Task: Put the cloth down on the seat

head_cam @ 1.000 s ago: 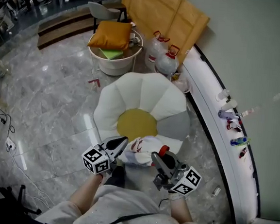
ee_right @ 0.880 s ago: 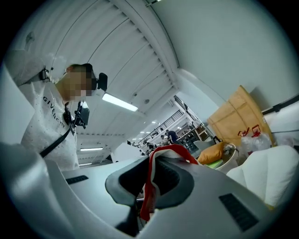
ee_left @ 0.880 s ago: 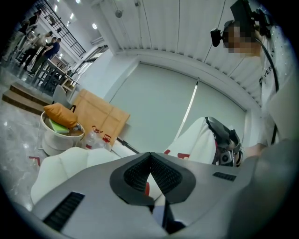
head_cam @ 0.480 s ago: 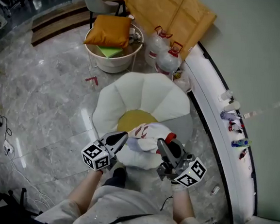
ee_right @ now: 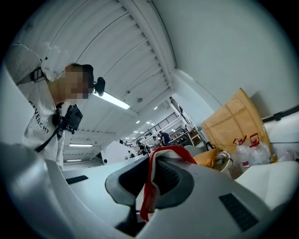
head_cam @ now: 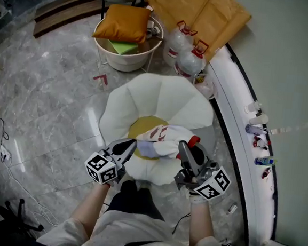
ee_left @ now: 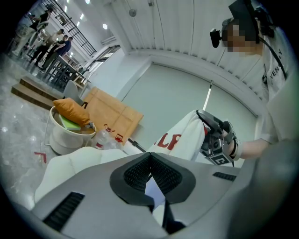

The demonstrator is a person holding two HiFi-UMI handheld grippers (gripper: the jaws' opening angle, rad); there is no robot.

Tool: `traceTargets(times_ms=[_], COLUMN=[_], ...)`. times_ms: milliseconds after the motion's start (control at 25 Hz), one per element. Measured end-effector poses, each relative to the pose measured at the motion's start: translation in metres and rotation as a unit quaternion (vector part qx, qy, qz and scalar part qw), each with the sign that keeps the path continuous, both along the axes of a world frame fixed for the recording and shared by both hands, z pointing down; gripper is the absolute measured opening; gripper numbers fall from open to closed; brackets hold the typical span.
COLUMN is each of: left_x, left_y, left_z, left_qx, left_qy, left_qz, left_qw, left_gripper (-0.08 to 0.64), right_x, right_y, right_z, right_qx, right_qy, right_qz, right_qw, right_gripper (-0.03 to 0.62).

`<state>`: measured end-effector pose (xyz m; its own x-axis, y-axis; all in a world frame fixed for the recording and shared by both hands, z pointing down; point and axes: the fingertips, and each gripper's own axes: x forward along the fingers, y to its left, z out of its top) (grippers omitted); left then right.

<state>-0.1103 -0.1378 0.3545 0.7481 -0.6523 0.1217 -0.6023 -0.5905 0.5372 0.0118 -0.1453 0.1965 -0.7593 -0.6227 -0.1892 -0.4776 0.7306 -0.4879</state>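
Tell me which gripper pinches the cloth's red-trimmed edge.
The right gripper; red trim runs between its jaws, while the left gripper holds plain pale cloth.

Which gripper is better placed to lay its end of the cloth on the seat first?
Probably left: the left gripper holds the cloth lower over the seat; the right gripper holds it higher.

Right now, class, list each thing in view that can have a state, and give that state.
cloth: bunched, held up between both grippers over the seat.
left gripper: shut on cloth.
right gripper: shut on cloth.
cushion: lying on the white tub.
water bottles: upright, capped.
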Motion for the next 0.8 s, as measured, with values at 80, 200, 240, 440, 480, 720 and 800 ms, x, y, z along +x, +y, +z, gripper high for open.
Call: traceTargets(times_ms=[80, 200, 240, 440, 480, 720, 800], left_x=[0.001, 0.004, 0.005, 0.009, 0.009, 0.013, 0.016], left_y=[-0.007, -0.016, -0.018, -0.03, -0.031, -0.041, -0.047], left_z=[0.011, 0.031, 0.038, 0.066, 0.073, 0.117, 0.128], left_qx=[-0.004, -0.013, -0.017, -0.036, -0.039, -0.059, -0.065], left_qy=[0.001, -0.003, -0.005, -0.005, -0.006, -0.011, -0.01], left_qz=[-0.008, -0.014, -0.016, -0.034, -0.037, -0.052, -0.055], left_qw=[1.0, 0.9998, 0.9997, 0.9988, 0.9985, 0.9969, 0.9963], left_gripper=[0.014, 0.014, 0.014, 0.014, 0.014, 0.014, 0.014], right_x=[0.004, 0.008, 0.009, 0.013, 0.015, 0.027, 0.03], right_y=[-0.013, -0.031, -0.035, -0.056, -0.059, -0.077, -0.084], right_z=[0.019, 0.057, 0.071, 0.145, 0.157, 0.209, 0.222], right_qx=[-0.008, -0.027, -0.034, -0.067, -0.073, -0.103, -0.106], right_qy=[0.008, 0.021, 0.026, 0.076, 0.08, 0.057, 0.053], right_qz=[0.007, 0.016, 0.015, -0.005, -0.007, 0.006, 0.009], right_qw=[1.0, 0.999, 0.999, 0.995, 0.994, 0.993, 0.993], right_gripper=[0.037, 0.037, 0.037, 0.037, 0.038, 0.037, 0.038])
